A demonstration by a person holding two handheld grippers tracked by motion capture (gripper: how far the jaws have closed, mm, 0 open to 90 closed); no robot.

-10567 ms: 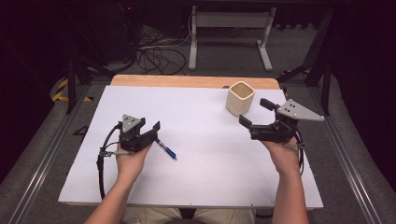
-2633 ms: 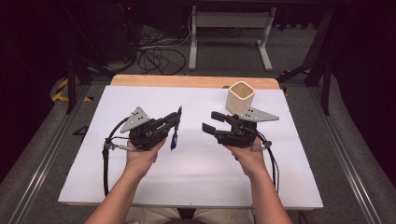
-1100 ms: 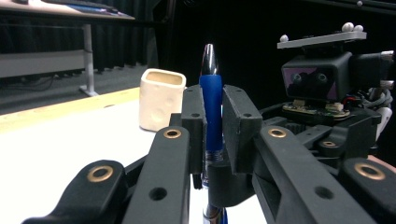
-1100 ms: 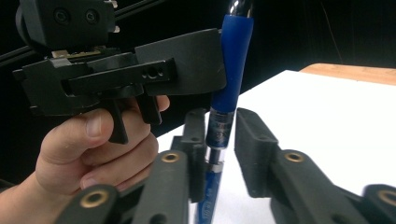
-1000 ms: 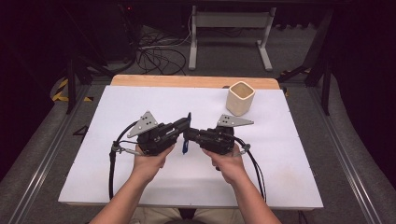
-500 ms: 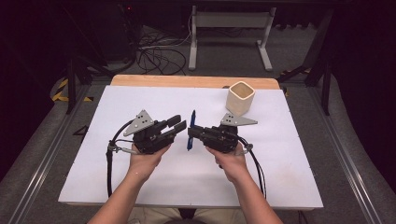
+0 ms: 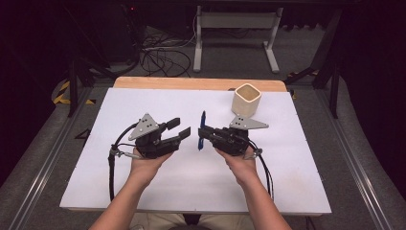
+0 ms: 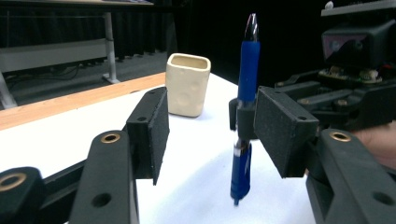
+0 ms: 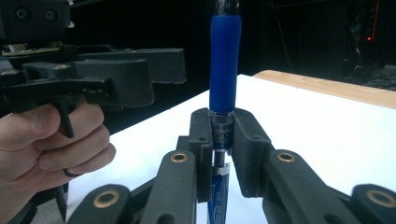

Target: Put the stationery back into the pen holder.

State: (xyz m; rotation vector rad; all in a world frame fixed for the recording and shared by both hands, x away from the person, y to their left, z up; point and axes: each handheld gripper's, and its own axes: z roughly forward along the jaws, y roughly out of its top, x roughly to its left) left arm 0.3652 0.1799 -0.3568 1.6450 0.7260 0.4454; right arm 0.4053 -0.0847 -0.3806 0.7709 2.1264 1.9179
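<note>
Over mid-table, the right gripper (image 7: 205, 134) is clamping the pen (image 7: 202, 129) at its barrel, holding it upright with the tip pointing up, clear of the table (image 7: 143, 100). Beside it, the left gripper (image 7: 179, 130) has just been opening its jaws; they are standing apart with nothing between them, so the handover looks complete. Behind the right gripper, the cup (image 7: 246, 99) is sitting upright, its mouth open; no contents are showing. Judgement: the upright hold is suiting a drop into the cup.
</note>
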